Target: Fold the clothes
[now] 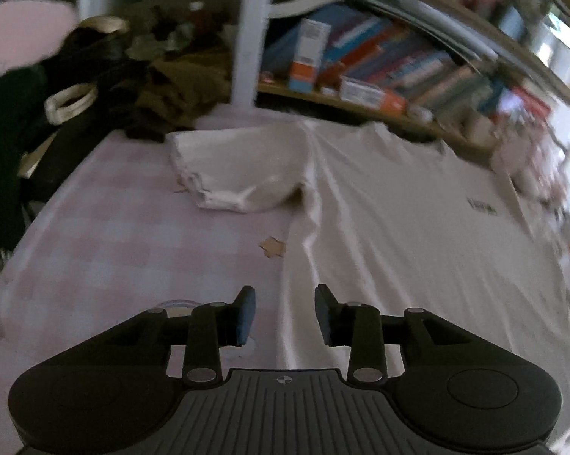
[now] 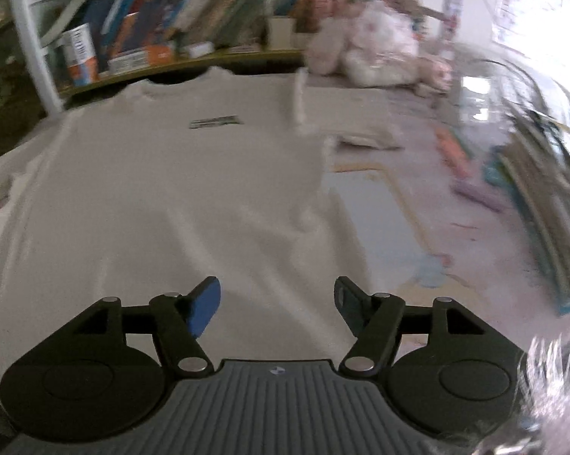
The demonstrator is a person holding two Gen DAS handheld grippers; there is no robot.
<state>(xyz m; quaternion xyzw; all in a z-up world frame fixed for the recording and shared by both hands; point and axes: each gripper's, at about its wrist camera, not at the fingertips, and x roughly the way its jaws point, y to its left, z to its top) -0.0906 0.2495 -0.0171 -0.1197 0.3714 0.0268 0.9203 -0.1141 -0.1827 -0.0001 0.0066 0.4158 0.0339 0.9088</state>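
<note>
A white T-shirt [image 1: 406, 227] lies spread flat on a pink checked tablecloth [image 1: 125, 242], collar toward the bookshelf, a small dark print on its chest. Its left sleeve [image 1: 239, 174] lies out to the side, crumpled at the cuff. My left gripper [image 1: 285, 313] hangs open above the shirt's left edge near the hem, nothing between its blue pads. In the right wrist view the same T-shirt [image 2: 163, 189] fills the middle. My right gripper [image 2: 277, 309] stands wide open over the shirt's lower right part, empty.
A low shelf of books [image 1: 379, 60] runs along the table's far side, with a white post [image 1: 248, 38]. Dark bags and clothes [image 1: 95, 87] pile at the far left. A plush toy [image 2: 376, 53], papers and stacked books [image 2: 542, 197] crowd the right side. A brown scrap [image 1: 272, 246] lies beside the shirt.
</note>
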